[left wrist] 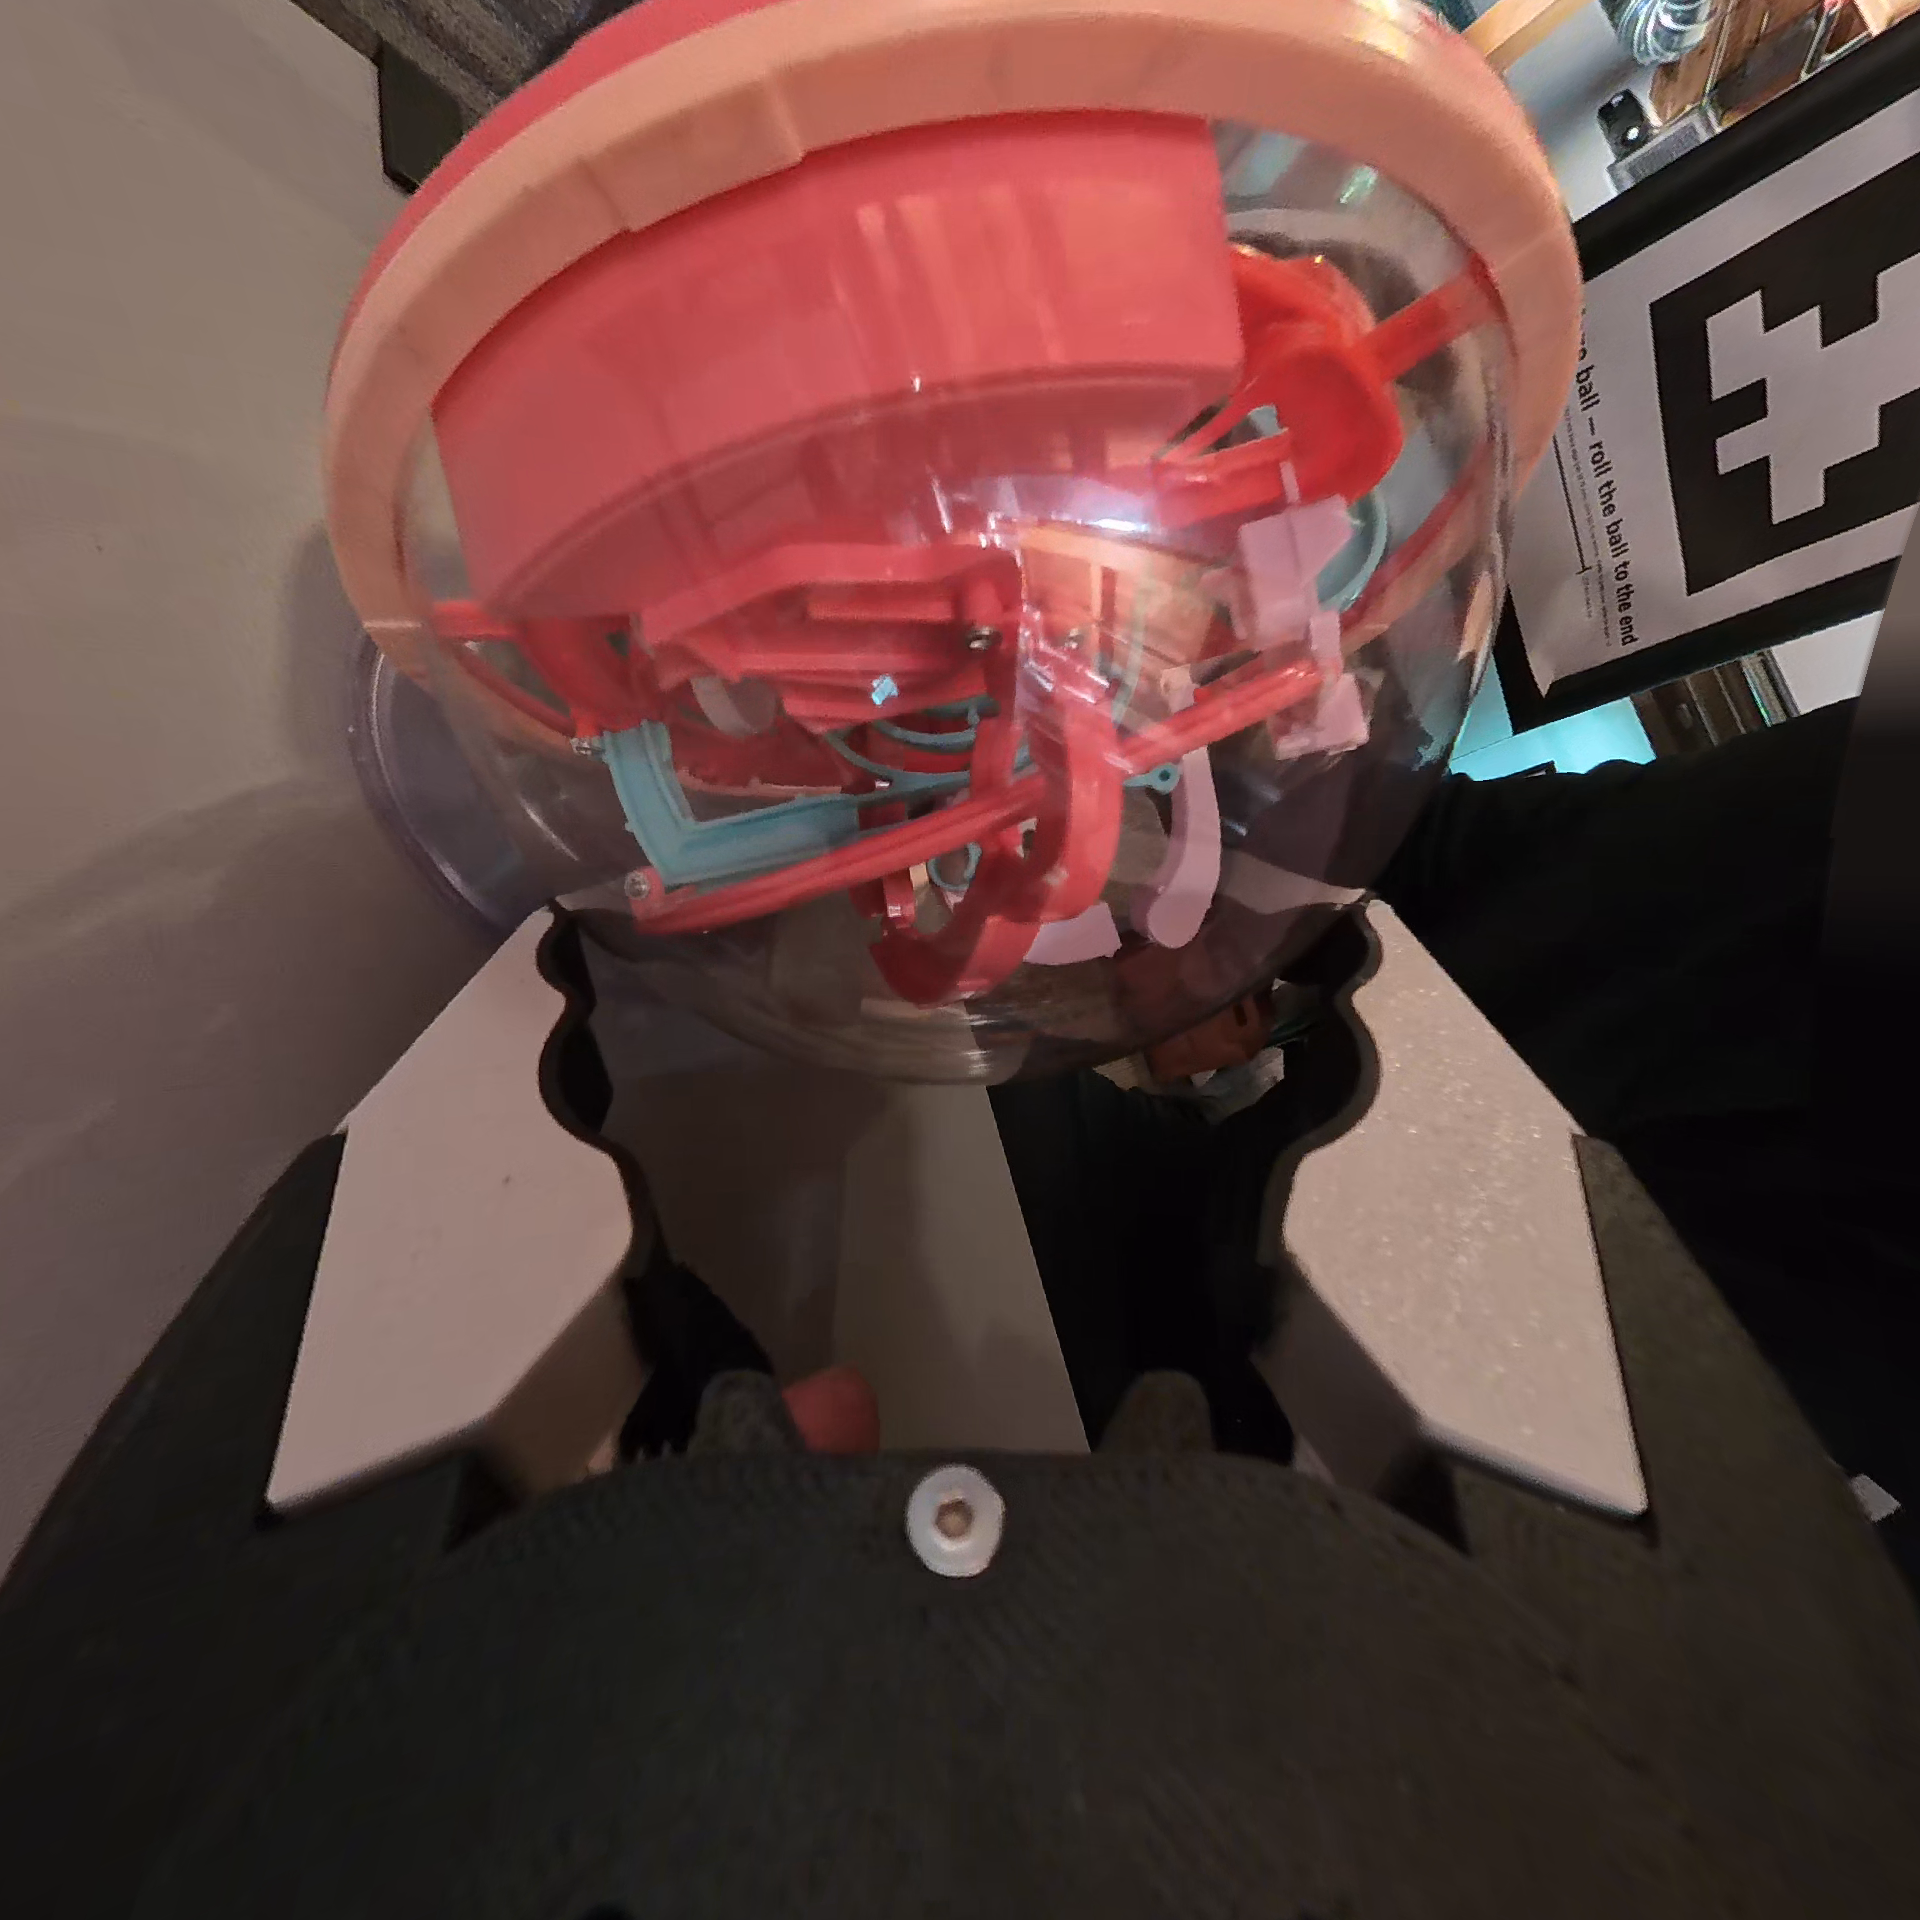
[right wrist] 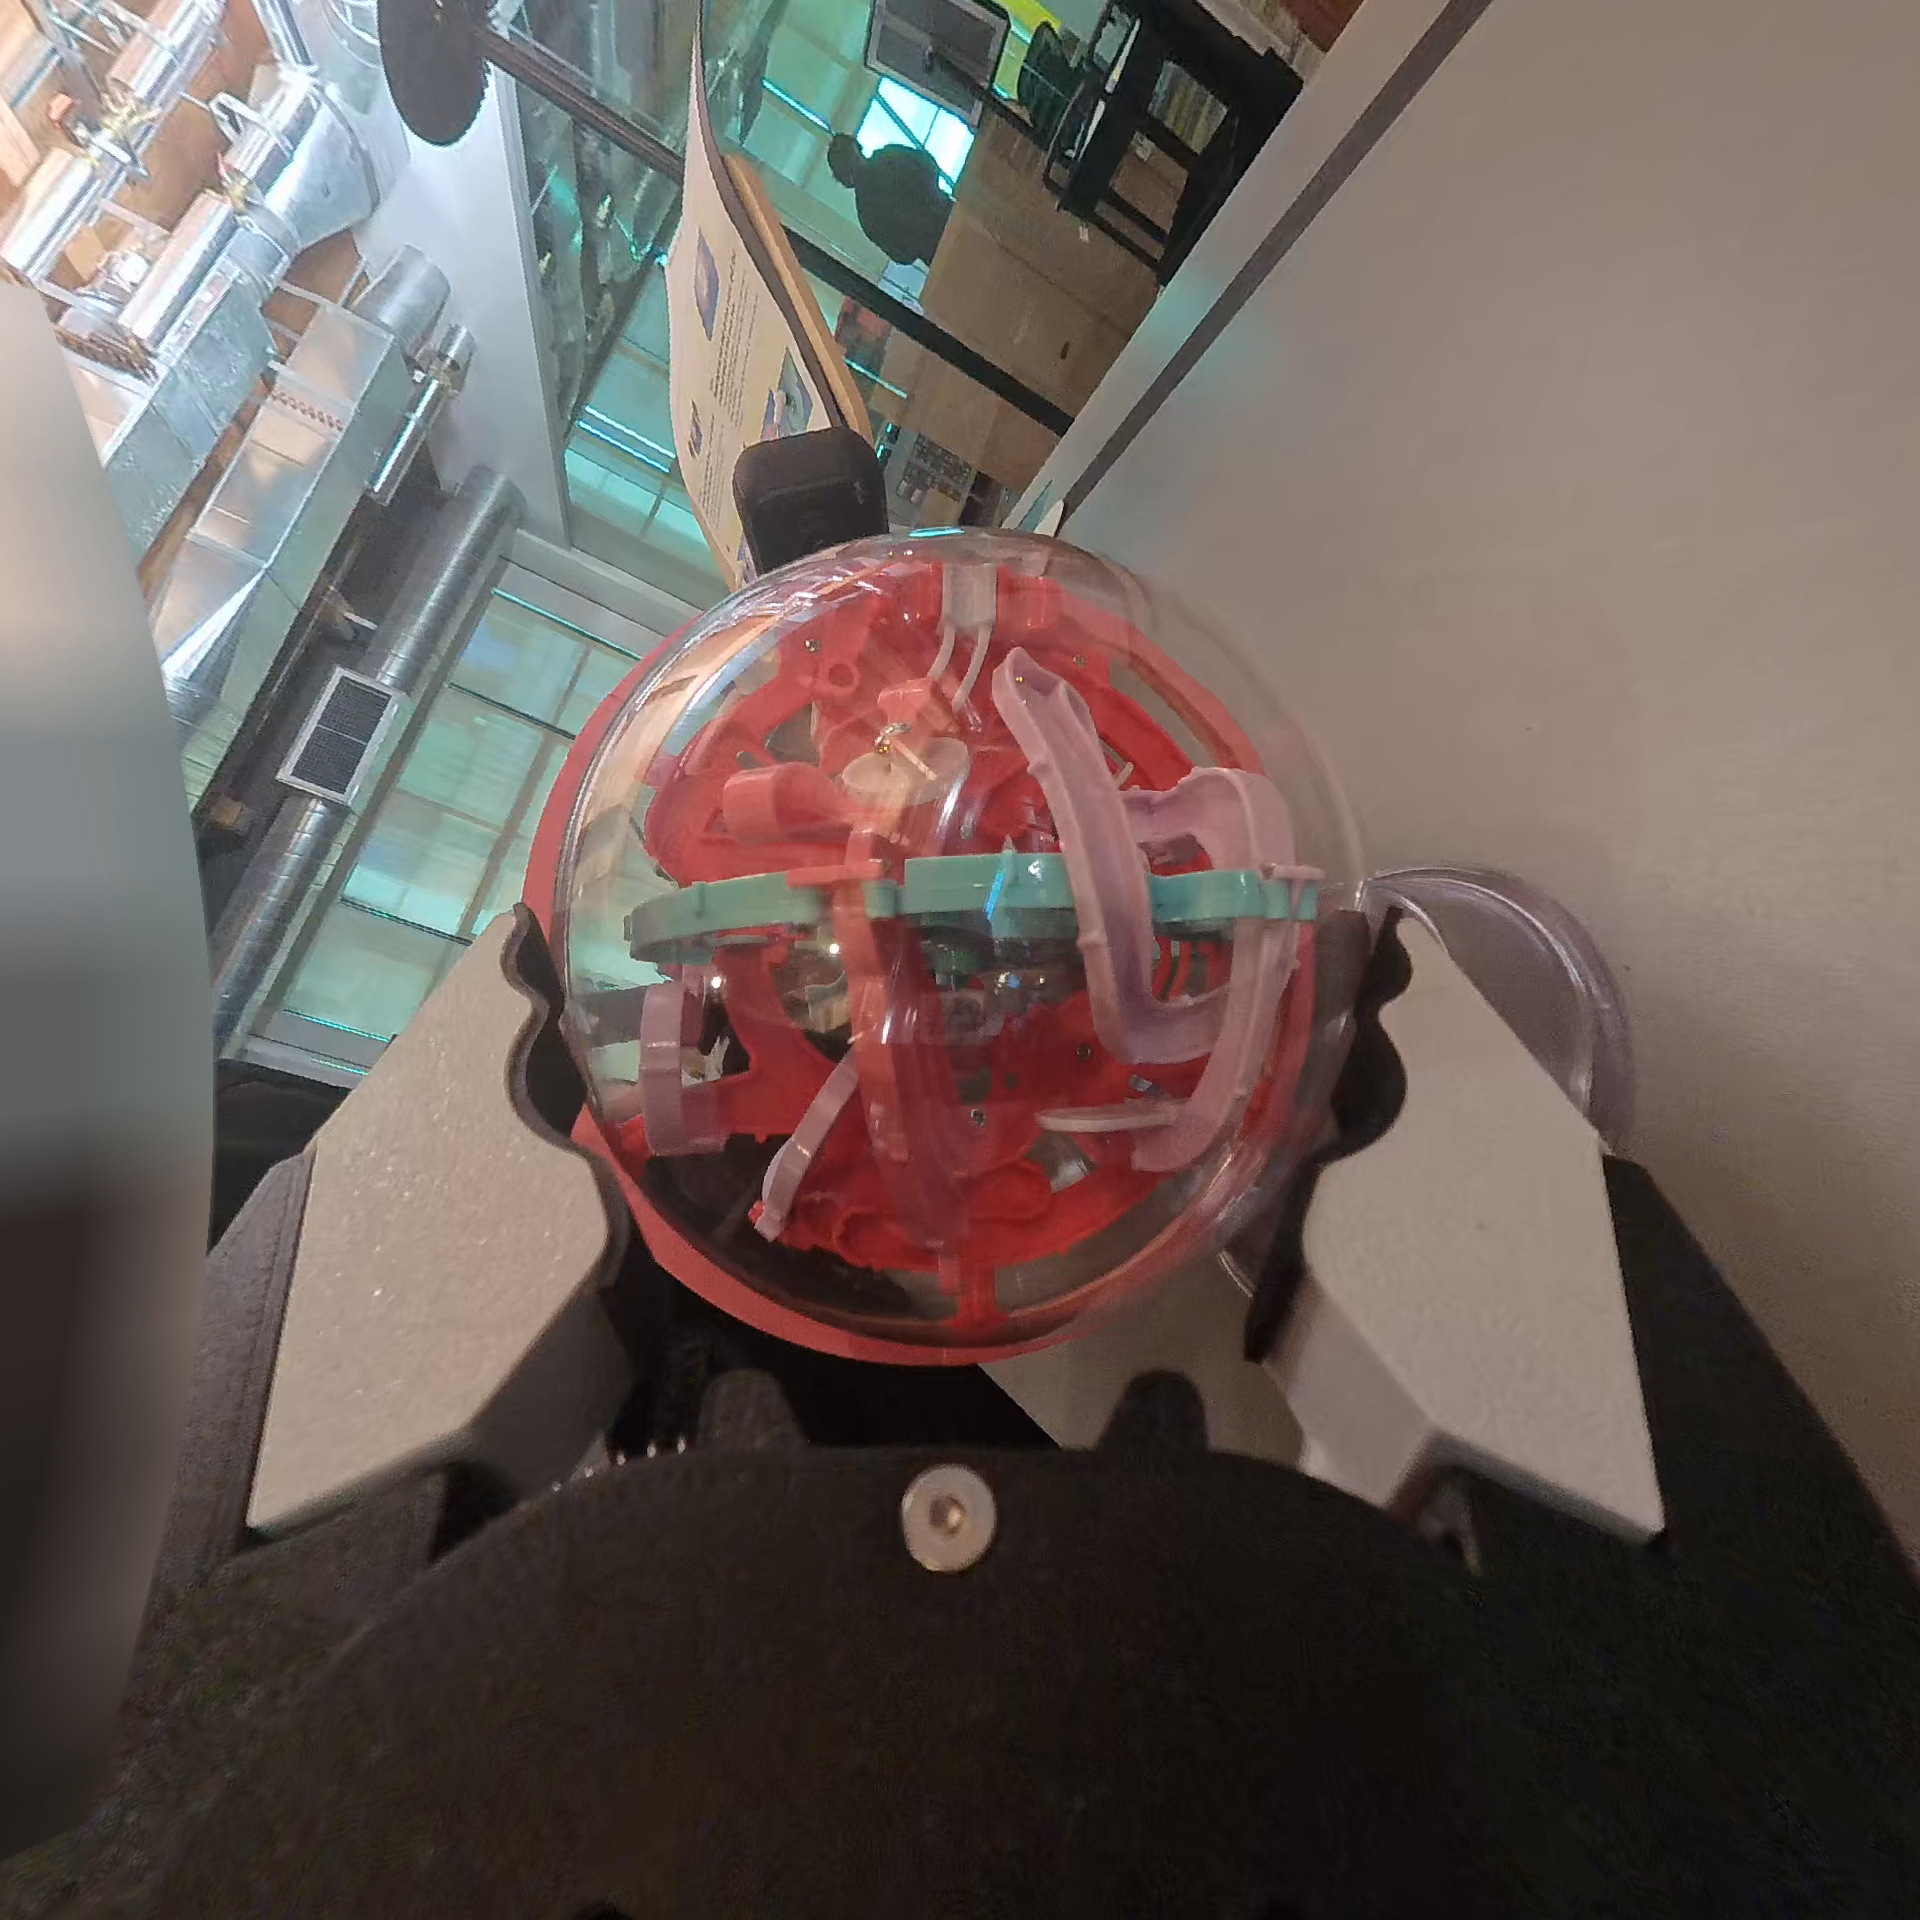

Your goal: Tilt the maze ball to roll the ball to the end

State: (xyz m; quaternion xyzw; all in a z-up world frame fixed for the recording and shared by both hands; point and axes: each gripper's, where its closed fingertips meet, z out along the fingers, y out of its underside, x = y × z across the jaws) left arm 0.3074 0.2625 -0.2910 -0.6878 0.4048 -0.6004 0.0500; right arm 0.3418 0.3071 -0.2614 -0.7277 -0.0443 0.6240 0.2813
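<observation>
The maze ball (left wrist: 935,499) is a clear sphere with a pink equator band and red, teal and lilac tracks inside. In the left wrist view it fills the upper frame, tilted, and my left gripper (left wrist: 961,935) holds its lower end between widely spread fingertips. In the right wrist view the maze ball (right wrist: 935,966) sits between the fingertips of my right gripper (right wrist: 951,977), which clamps its sides. One left gripper finger (right wrist: 810,488) shows behind the sphere. I cannot pick out the small rolling ball inside.
A clear plastic stand ring (right wrist: 1538,977) lies on the white table (right wrist: 1610,520) just right of the sphere. A printed sheet with a black-and-white marker (left wrist: 1766,364) stands at the right. A person (right wrist: 894,197) is far off beyond the table edge.
</observation>
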